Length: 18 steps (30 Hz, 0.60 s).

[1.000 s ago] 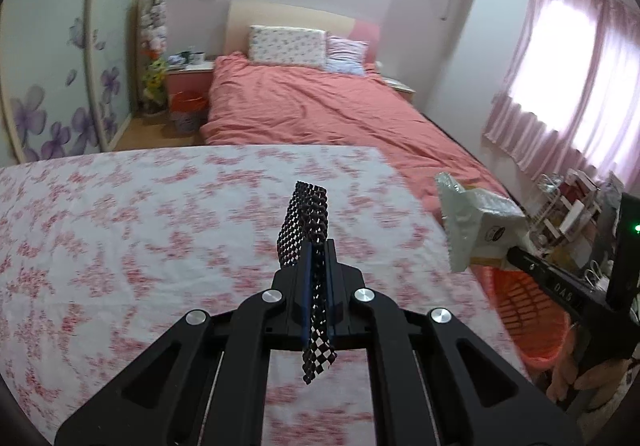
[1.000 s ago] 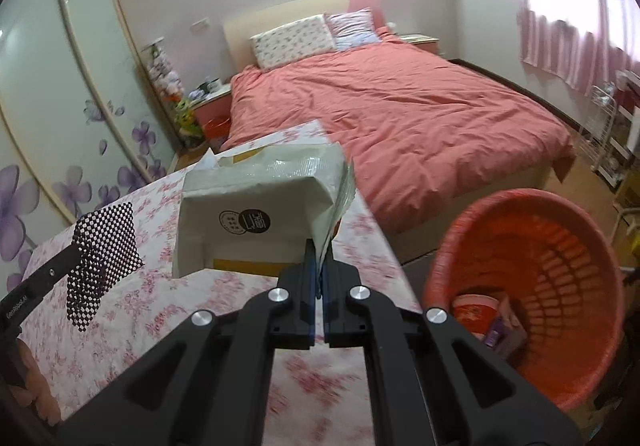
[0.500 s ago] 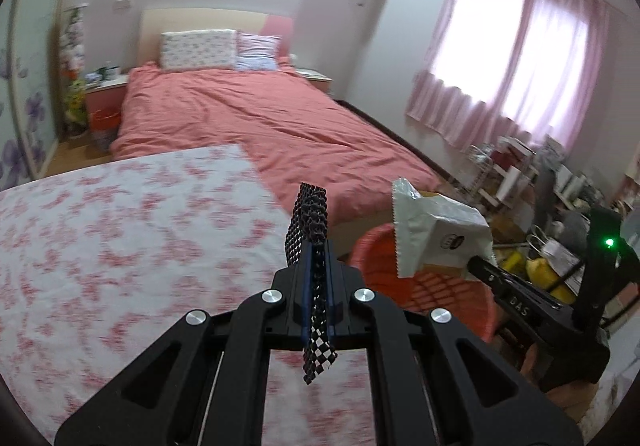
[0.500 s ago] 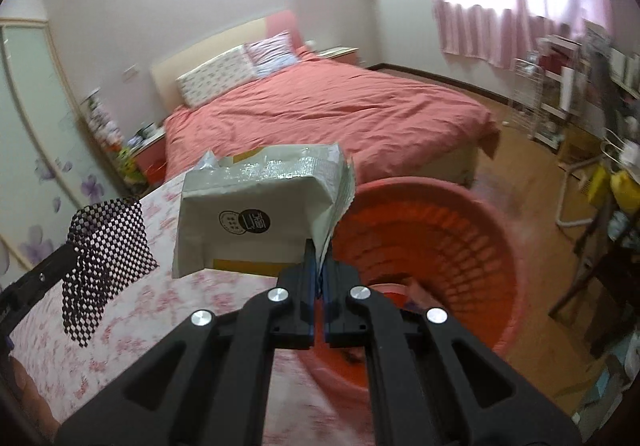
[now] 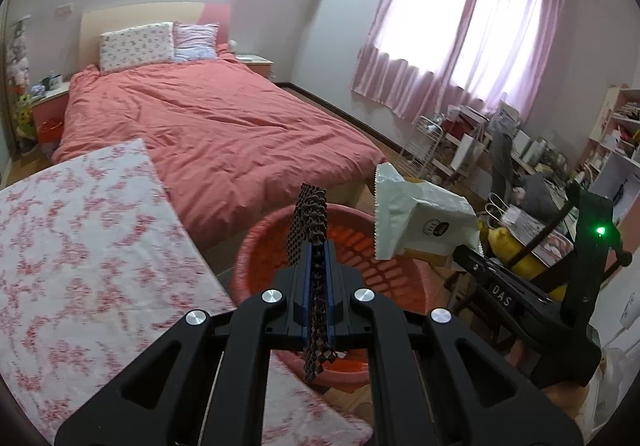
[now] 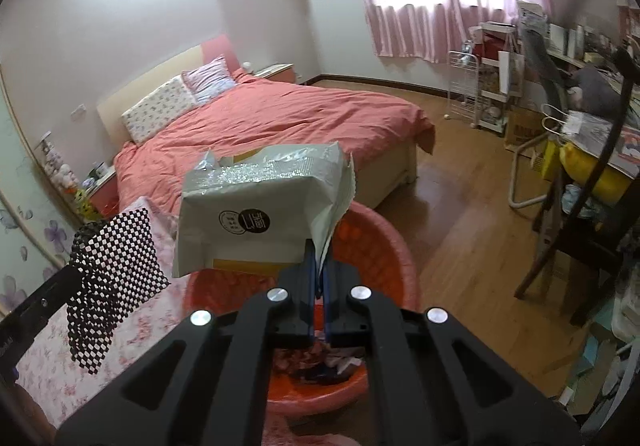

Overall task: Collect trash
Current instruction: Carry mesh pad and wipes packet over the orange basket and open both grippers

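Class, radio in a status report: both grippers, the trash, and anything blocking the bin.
Left gripper shut on checkered wrapper. Right gripper shut on white snack bag. Both above red basket, trash already inside. Nothing in the way.

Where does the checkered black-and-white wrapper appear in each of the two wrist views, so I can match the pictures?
Left wrist view: the checkered wrapper is at centre, seen edge-on, clamped in the left gripper above the red basket.
Right wrist view: the wrapper is at lower left, seen flat, beside the white bag.
Shared landmark: the red basket, below both grippers.
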### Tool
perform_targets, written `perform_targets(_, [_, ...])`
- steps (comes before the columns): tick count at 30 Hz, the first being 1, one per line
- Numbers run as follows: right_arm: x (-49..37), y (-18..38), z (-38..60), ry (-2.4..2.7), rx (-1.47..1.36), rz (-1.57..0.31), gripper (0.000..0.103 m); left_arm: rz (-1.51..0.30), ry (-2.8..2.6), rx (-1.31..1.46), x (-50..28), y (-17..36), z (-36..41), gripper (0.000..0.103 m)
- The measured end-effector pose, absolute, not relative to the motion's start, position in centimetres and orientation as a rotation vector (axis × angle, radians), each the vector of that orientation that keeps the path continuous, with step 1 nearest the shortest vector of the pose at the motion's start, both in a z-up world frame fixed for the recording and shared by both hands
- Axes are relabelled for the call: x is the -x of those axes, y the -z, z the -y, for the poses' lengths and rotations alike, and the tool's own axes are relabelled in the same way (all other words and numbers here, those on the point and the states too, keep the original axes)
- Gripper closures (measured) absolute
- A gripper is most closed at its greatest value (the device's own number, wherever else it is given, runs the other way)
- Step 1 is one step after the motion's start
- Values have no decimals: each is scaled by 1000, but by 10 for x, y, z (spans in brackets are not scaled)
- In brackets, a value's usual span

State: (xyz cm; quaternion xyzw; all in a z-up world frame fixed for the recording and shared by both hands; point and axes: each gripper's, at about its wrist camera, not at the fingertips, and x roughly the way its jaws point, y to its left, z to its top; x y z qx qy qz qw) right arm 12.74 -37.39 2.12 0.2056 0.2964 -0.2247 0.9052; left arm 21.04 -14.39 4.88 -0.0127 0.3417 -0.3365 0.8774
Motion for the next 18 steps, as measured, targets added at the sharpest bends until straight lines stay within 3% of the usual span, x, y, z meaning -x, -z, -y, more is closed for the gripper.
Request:
perform_targets(8, [-125, -8, 394, 485, -452, -632, 97, -760, 730, -3, -206, -31, 177, 97])
perform_targets(14, [-134, 1, 397, 446, -464, -660, 87, -828, 702, 1, -214, -16, 178, 96])
perform_targets(16, [-136, 4, 396, 427, -472, -665, 83, -846, 685, 5, -217, -11, 175, 86])
perform_targets(18, [-137, 4, 391, 414, -470, -669, 72, -852, 666, 12, -218, -8, 171, 75])
